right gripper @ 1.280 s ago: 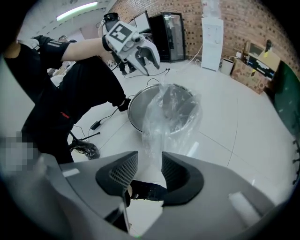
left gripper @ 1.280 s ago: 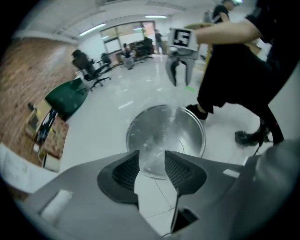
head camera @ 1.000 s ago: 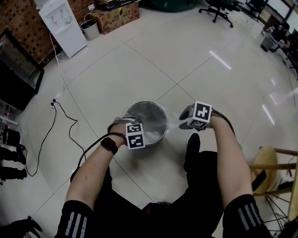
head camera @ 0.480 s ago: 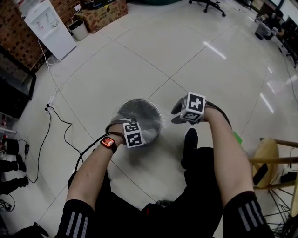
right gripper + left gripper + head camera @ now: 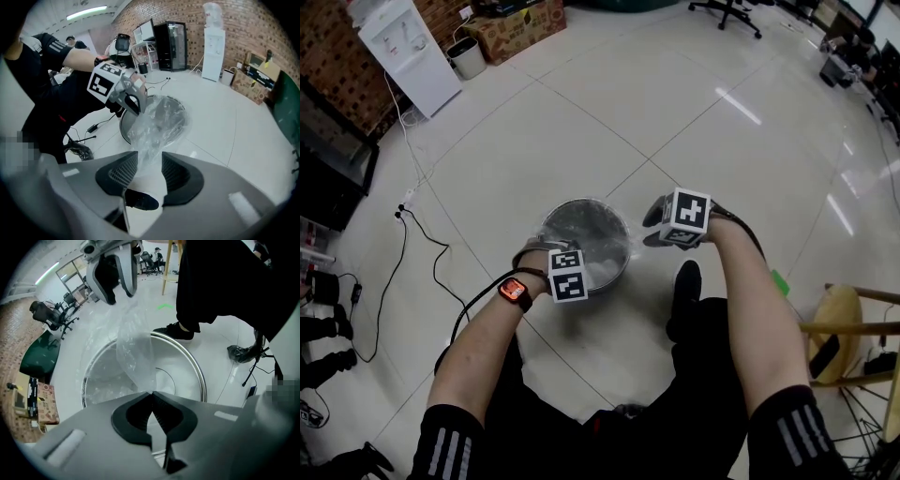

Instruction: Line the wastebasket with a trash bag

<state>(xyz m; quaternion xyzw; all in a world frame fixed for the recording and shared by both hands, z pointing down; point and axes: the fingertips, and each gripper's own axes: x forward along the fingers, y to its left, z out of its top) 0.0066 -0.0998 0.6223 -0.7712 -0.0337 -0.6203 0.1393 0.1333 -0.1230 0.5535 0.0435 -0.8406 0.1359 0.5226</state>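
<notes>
A round shiny metal wastebasket (image 5: 202, 380) is standing on the smooth, glossy white tile floor (image 5: 675, 103), in the middle of the head view. A thin, see-through, crinkly plastic trash bag (image 5: 136, 352) is lying partly inside it. The rest of the bag is stretching up and out over the rim towards the right of the frame.

The left tool (image 5: 150, 394) is pointing steeply down at the lower left edge of the wastebasket. Its dark ribbed jaws have just been closing. Now they are meeting at the tips and pinching a narrow point of the clear bag.

The right tool (image 5: 150, 168) is sitting just to the right of the wastebasket. Its jaws are standing partly apart, and a bunched fold of the bag is filling the gap between the ribbed pads and being held there. The film is running from this tool back to the wastebasket, wrinkled and cloudy.

A black shoe (image 5: 686, 281) is resting on the floor just below the right tool. A thin black cable (image 5: 441, 258) is snaking across the tiles at the left. A tall white boxy water cooler (image 5: 403, 52) is standing at the upper left, beside a brown cardboard box (image 5: 520, 23).
</notes>
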